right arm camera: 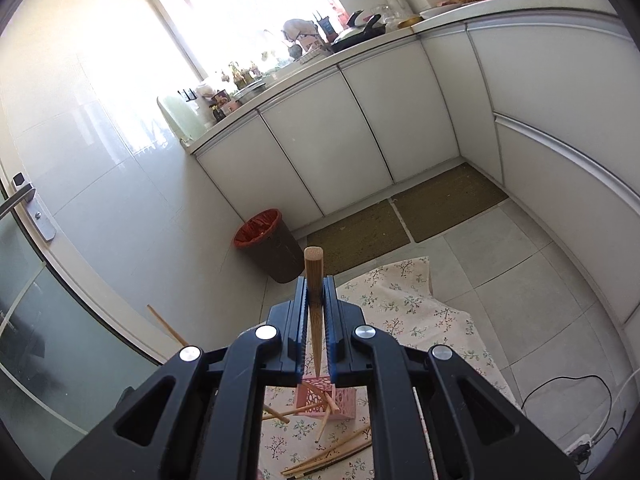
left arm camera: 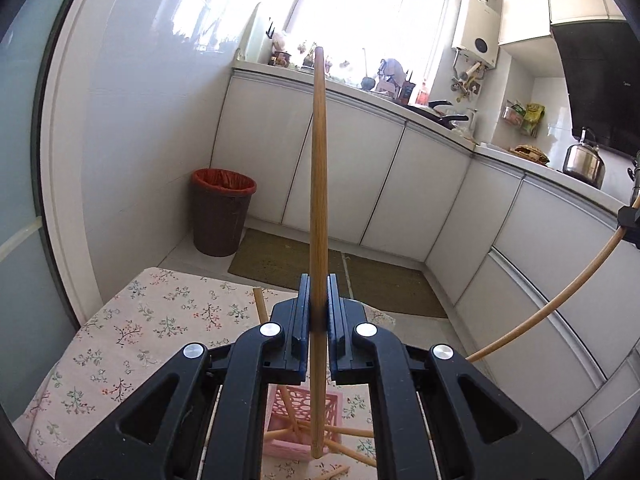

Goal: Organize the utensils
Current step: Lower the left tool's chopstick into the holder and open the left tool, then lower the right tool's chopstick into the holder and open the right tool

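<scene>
My left gripper (left arm camera: 319, 312) is shut on a wooden chopstick (left arm camera: 319, 184) that stands upright, its lower end over the pink lattice holder (left arm camera: 304, 424). The holder has a few chopsticks leaning in it. My right gripper (right arm camera: 315, 304) is shut on another wooden chopstick (right arm camera: 313, 276), thick end up, its thin tip pointing down above the pink holder (right arm camera: 324, 400). Several loose chopsticks (right arm camera: 332, 452) lie on the floral cloth (right arm camera: 404, 320) beside the holder. The other gripper's chopstick shows in the left wrist view (left arm camera: 552, 300) at the right edge.
The floral cloth (left arm camera: 132, 328) covers a low table. A brown bin with a red liner (left arm camera: 222, 212) stands on the floor by the wall. White cabinets (left arm camera: 360, 176) and a cluttered counter run behind. Floor mats (right arm camera: 400, 216) lie before the cabinets. A cable (right arm camera: 568, 396) lies on the floor.
</scene>
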Tool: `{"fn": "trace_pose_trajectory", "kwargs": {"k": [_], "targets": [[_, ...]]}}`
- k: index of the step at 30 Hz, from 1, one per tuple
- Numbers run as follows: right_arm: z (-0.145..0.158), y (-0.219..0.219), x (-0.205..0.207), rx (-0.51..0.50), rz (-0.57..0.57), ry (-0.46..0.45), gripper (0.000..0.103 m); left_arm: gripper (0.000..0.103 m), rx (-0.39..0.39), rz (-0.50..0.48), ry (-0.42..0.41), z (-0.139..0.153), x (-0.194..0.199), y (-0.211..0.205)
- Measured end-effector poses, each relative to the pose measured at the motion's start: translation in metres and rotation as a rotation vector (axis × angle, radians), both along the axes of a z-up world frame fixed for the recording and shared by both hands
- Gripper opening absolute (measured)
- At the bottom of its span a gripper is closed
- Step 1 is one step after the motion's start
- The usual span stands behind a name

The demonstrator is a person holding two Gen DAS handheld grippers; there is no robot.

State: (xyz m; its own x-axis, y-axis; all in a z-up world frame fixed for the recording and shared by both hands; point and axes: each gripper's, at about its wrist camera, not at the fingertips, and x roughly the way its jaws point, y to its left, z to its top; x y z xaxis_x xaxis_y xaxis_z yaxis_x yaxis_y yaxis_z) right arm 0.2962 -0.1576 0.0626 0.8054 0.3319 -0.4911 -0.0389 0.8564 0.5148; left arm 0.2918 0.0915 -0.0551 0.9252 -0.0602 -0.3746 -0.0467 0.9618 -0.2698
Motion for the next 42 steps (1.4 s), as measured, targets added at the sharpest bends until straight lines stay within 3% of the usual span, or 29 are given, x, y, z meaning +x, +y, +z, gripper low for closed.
{"fn": "trace_pose_trajectory", "kwargs": {"k": [6,8,11,18,21,25,31,36,42], "targets": [[-0.024,0.014,0.025,0.007,0.037,0.021,0.008,0.008,0.066,0.039,-0.020,-0.034,0.015,-0.007],[-0.028,0.019,0.029,0.008,0.048,0.026,0.008,0.008,0.053,0.049,-0.010,-0.047,0.016,-0.006],[-0.031,0.025,0.034,0.006,0.057,0.029,0.008,0.017,0.028,0.048,0.016,-0.054,0.011,0.001],[-0.033,0.039,0.029,-0.016,0.070,0.037,0.008,0.025,-0.006,0.071,-0.100,0.005,-0.041,0.026],[-0.030,0.049,0.028,-0.044,0.075,0.038,0.008,0.040,-0.052,0.114,-0.149,0.027,-0.066,0.045],[-0.034,0.064,0.030,-0.090,0.073,0.042,0.008,0.041,-0.091,0.143,-0.194,0.041,-0.086,0.066],[-0.060,0.089,0.041,-0.146,0.079,0.065,0.008,0.041,-0.108,0.146,-0.159,0.035,-0.082,0.077],[-0.082,0.106,0.045,-0.187,0.090,0.031,0.012,0.041,-0.088,0.143,-0.130,0.032,-0.078,0.078],[-0.057,0.103,0.015,-0.225,0.074,-0.030,0.013,0.043,-0.062,0.119,-0.102,0.042,-0.086,0.071]]}}
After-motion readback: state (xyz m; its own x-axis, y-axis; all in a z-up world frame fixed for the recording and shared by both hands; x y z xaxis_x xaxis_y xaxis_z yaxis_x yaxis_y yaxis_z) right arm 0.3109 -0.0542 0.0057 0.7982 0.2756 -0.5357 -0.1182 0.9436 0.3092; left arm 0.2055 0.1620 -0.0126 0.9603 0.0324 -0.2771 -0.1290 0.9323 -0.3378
